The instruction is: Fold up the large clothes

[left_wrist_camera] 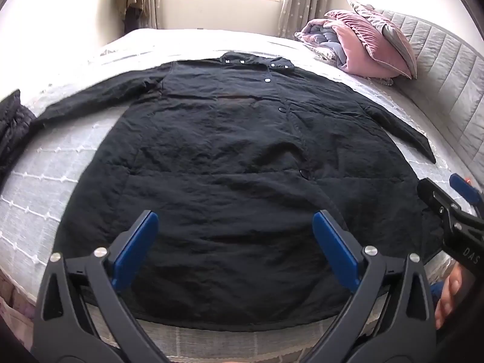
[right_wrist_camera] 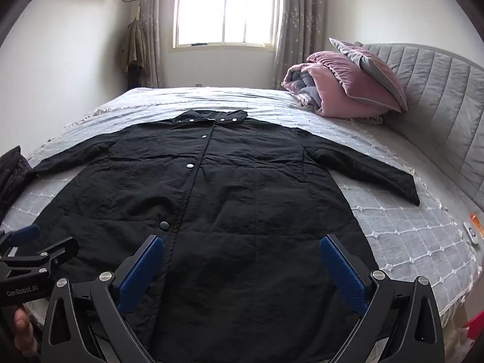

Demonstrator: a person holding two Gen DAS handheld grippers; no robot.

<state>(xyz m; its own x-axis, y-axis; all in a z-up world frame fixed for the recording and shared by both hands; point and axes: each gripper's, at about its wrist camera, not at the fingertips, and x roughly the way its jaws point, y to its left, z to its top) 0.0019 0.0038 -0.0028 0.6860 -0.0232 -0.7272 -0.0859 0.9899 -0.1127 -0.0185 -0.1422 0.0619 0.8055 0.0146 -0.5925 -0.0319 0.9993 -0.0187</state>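
Observation:
A long black coat (left_wrist_camera: 230, 151) (right_wrist_camera: 236, 199) lies flat and face up on the bed, collar toward the window, both sleeves spread out to the sides, hem at the near edge. My left gripper (left_wrist_camera: 235, 227) hovers above the hem, open, with nothing between its blue pads. My right gripper (right_wrist_camera: 242, 252) is also open and empty over the lower part of the coat. The right gripper (left_wrist_camera: 450, 202) shows at the right edge of the left wrist view; the left gripper (right_wrist_camera: 27, 248) shows at the left edge of the right wrist view.
The bed has a grey quilted cover (right_wrist_camera: 402, 227) and a padded grey headboard (right_wrist_camera: 438, 96) on the right. A rolled pink quilt with pillows (right_wrist_camera: 345, 84) sits by the headboard. Another dark garment (right_wrist_camera: 10, 172) lies at the left edge. A small white device (right_wrist_camera: 472, 233) rests at the right.

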